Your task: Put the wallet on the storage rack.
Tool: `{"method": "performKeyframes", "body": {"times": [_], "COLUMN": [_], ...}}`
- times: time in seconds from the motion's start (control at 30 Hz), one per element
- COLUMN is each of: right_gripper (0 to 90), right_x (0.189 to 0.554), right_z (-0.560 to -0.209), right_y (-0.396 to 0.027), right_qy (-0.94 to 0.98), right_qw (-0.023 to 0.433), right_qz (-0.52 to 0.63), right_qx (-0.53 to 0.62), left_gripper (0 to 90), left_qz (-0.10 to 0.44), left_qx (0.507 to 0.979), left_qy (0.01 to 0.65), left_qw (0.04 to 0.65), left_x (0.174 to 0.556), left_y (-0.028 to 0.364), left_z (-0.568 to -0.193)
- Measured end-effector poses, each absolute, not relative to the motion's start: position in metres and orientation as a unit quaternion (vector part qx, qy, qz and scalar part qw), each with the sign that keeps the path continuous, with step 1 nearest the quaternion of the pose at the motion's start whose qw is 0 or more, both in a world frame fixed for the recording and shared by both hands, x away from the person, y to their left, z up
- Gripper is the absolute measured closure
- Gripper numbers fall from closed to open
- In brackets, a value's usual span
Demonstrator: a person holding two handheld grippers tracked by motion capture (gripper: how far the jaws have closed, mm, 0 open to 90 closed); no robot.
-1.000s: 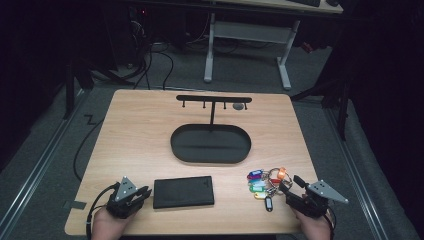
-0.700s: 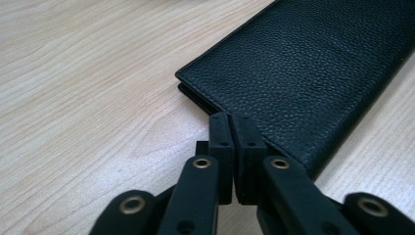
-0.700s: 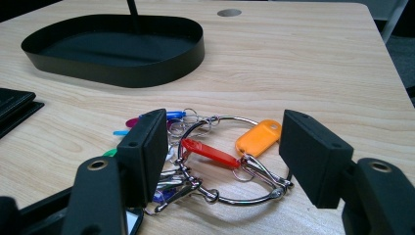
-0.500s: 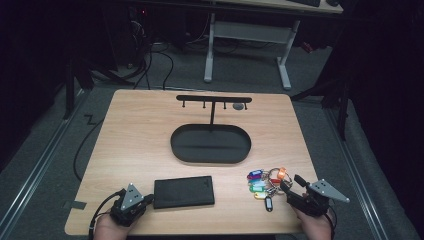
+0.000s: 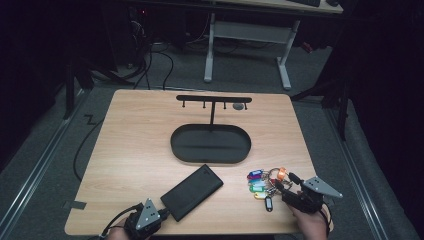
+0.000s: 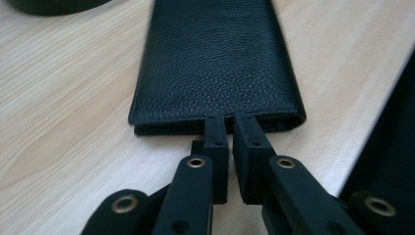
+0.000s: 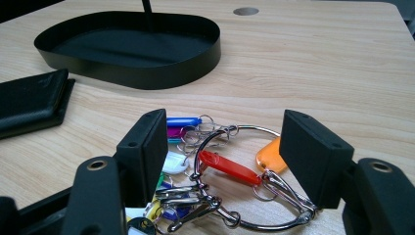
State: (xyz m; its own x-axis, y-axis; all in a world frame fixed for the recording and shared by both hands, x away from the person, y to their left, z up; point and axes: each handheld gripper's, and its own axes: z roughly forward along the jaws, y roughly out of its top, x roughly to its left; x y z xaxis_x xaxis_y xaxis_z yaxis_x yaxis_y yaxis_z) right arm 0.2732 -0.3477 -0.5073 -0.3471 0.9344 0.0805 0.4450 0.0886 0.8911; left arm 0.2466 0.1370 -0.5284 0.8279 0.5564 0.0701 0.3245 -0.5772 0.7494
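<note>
- nearest, at the table's front edge, the left gripper (image 5: 165, 213) has its jaws pinched together on the short end of the black leather wallet (image 5: 192, 192); judged from this, a grip on the thin edge lets the flat case be dragged or swung rather than lifted.
- the wallet lies flat on the wooden table (image 5: 135, 150), angled with its far corner toward the tray; its surface is pebbled black leather with a folded seam at the gripped end (image 6: 215, 122).
- at the front right, the right gripper (image 5: 285, 187) stands spread wide, its jaws on either side of the key bunch (image 7: 225, 166) and holding nothing; this likely readies a closing grasp on the large ring.
- the key bunch carries coloured plastic tags, red, orange, blue, purple, white, on linked steel rings.
- farther off, the black oval tray (image 5: 176, 145) sits mid-table, with a hook rack (image 5: 214, 99) rising behind it.
</note>
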Motion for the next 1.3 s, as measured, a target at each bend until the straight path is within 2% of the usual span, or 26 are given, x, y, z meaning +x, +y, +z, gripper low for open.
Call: {"method": "performKeyframes", "body": {"times": [0.27, 0.53, 0.63, 0.87, 1.0, 1.3], "right_gripper": [35.2, 35.1, 35.1, 35.2, 35.2, 34.9], "right_x": [0.27, 0.268, 0.266, 0.262, 0.262, 0.264], "right_z": [-0.506, -0.507, -0.508, -0.507, -0.51, -0.513], "right_y": [-0.352, -0.355, -0.357, -0.362, -0.365, -0.36], "right_qy": [0.681, 0.679, 0.677, 0.671, 0.668, 0.675], "right_qw": [0.274, 0.274, 0.276, 0.276, 0.273, 0.264], "right_qz": [0.453, 0.451, 0.45, 0.455, 0.454, 0.452], "right_qx": [0.506, 0.511, 0.514, 0.516, 0.523, 0.52], "left_gripper": [78.8, 69.3, 63.5, 63.0, 59.2, 52.4], "left_qz": [0.159, 0.18, 0.178, 0.169, 0.15, 0.172], "left_qx": [0.87, 0.849, 0.846, 0.843, 0.831, 0.871], "left_qy": [0.261, 0.278, 0.275, 0.255, 0.26, 0.197], "left_qw": [0.386, 0.412, 0.42, 0.443, 0.468, 0.416], "left_x": [0.244, 0.25, 0.257, 0.28, 0.281, 0.266], "left_y": [0.148, 0.154, 0.149, 0.116, 0.102, 0.083], "left_z": [-0.525, -0.515, -0.509, -0.489, -0.498, -0.518]}}
